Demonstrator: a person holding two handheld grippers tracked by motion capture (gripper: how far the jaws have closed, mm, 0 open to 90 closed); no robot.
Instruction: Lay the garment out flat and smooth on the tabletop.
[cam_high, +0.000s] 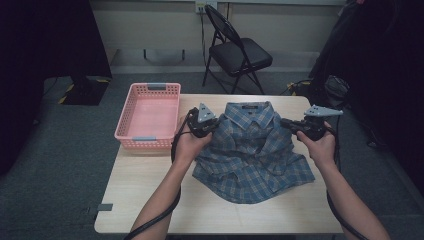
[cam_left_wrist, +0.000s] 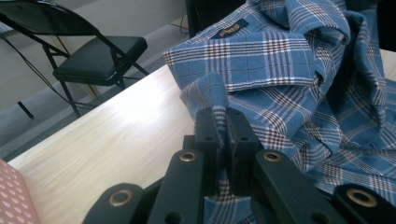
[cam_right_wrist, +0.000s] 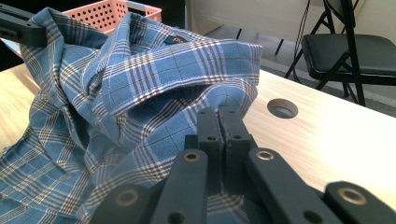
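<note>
Both grippers, left (cam_left_wrist: 226, 122) and right (cam_right_wrist: 219, 122), pinch the plaid shirt (cam_high: 252, 150) (jaws clamped tight).

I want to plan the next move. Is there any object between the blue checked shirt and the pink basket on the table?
Nothing visible. The left gripper and right gripper are both shut on the shirt near its collar. The strip of table between the shirt and the pink basket is bare wood.

Shirt (cam_high: 252, 150) lies on table (cam_high: 150, 200), basket (cam_high: 149, 116) left of it.
</note>
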